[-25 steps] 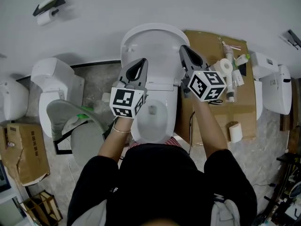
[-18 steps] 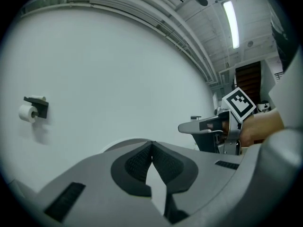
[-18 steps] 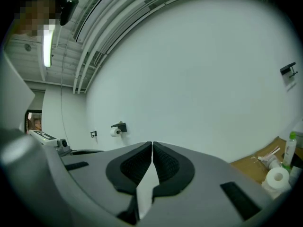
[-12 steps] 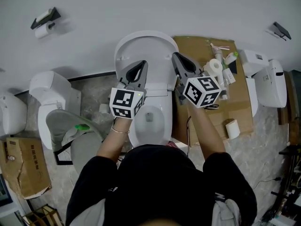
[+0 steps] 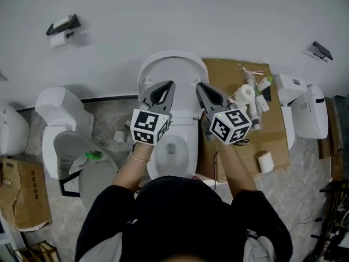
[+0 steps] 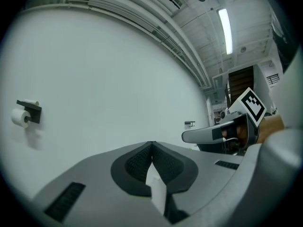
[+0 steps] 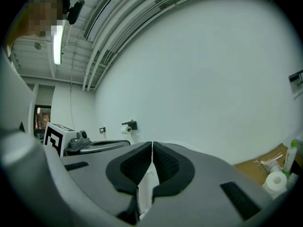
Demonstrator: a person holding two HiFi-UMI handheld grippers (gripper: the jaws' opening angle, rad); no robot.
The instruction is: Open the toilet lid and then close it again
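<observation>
Jaws together, left gripper (image 6: 151, 143), right gripper (image 7: 152, 143); toilet lid (image 5: 166, 67) partly hidden.

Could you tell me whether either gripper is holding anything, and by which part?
Nothing seems held: left gripper and right gripper are both shut tip to tip, near the raised toilet lid.

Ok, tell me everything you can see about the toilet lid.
The toilet lid is white, oval and glossy, like moulded plastic. It stands raised, leaning back toward the wall, hinged at the rear of the bowl. The left tool and right tool sit in front of its lower half, jaws together. Whether either touches it cannot be told.
</observation>
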